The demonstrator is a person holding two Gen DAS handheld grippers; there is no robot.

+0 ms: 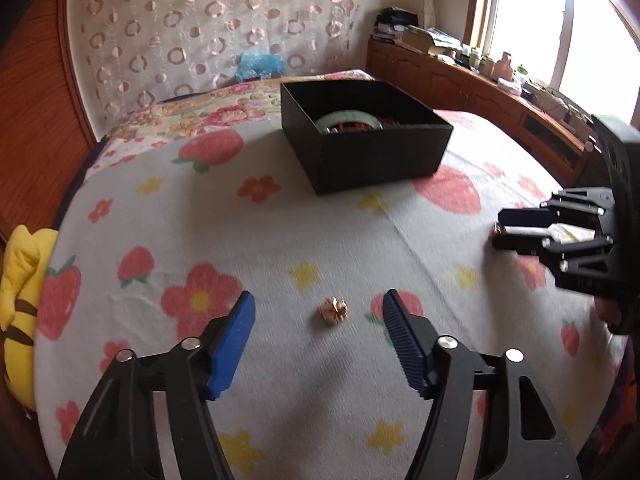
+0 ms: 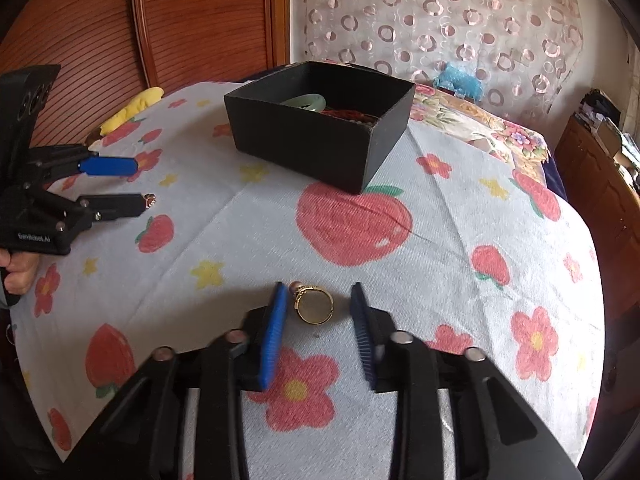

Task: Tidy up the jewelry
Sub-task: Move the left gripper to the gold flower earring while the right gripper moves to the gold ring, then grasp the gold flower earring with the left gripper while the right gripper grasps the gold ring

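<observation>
A black open box [image 1: 362,136] stands on the flowered cloth and holds a pale green bangle [image 1: 347,119] and red beads; it also shows in the right wrist view [image 2: 320,128]. A small gold piece [image 1: 333,309] lies on the cloth between the tips of my open left gripper [image 1: 319,306]. A gold ring [image 2: 314,303] lies on the cloth between the tips of my open right gripper [image 2: 319,296], nearer the left finger. The right gripper shows in the left wrist view [image 1: 500,228], the left one in the right wrist view [image 2: 142,184].
The white cloth [image 1: 280,232] with strawberries and flowers covers a bed. A yellow plush toy [image 1: 20,300] lies at its left edge. A wooden cabinet [image 1: 480,92] with clutter runs along the right, under a window. A patterned curtain [image 1: 208,24] hangs behind.
</observation>
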